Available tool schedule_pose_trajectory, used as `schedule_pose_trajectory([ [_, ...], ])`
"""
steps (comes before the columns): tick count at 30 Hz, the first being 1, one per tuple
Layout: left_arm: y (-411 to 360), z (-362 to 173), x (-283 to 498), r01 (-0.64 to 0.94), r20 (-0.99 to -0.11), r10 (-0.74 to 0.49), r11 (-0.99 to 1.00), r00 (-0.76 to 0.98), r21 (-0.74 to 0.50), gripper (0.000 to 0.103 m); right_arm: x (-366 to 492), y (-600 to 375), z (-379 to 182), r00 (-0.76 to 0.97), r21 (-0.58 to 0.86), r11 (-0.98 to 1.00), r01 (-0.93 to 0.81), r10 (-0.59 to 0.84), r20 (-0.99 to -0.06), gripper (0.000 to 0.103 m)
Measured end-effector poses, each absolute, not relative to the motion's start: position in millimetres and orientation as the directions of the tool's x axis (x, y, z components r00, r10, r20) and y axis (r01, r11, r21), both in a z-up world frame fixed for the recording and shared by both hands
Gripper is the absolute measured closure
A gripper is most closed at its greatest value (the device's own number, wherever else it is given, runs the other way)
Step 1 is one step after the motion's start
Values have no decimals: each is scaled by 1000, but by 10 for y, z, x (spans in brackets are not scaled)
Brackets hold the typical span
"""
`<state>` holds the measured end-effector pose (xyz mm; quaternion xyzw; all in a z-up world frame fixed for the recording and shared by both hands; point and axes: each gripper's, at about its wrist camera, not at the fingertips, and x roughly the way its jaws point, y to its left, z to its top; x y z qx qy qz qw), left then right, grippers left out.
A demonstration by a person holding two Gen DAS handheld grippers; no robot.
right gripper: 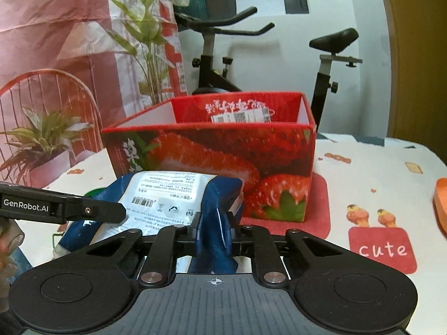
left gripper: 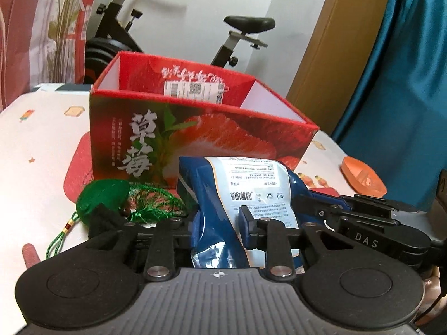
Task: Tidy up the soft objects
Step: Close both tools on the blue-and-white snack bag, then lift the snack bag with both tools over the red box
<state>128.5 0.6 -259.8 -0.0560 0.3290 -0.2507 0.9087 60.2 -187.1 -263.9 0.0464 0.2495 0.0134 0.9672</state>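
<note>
Pouch [left gripper: 251, 195] of blue-and-white foil sits pinched between both tools, just in front of the red strawberry box [left gripper: 195, 128] on the desk [left gripper: 36, 139]. The left gripper [left gripper: 220, 223] has its jaws clamped on the crumpled near end of the pouch, and the right gripper [right gripper: 215, 223] has its jaws clamped on a bunched blue fold at the other side; a two-sided hold probably keeps the floppy bag from sagging on its way toward the box's open top. A green tasselled sachet [left gripper: 103, 201] lies on the desk just left of the pouch, likely waiting its turn. An orange dish [left gripper: 363, 178] rests well apart to the right. Whether the pouch's underside touches the desk is hidden by the tool bodies, the box floor cannot be seen, and the pouch's printed text is too small to read.
</note>
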Motion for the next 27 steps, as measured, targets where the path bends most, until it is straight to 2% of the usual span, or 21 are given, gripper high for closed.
schedule_pose_trajectory([
  [15, 47, -2172, 1089, 495, -423, -534, 843, 732, -210, 73, 541, -1792, -2135, 921, 40, 998, -37, 50, -386, 91],
  [27, 45, -1659, 1625, 522, -385, -538, 839, 750, -153, 73, 1329, -1930, -1587, 920, 45, 995, -87, 98, -379, 91],
])
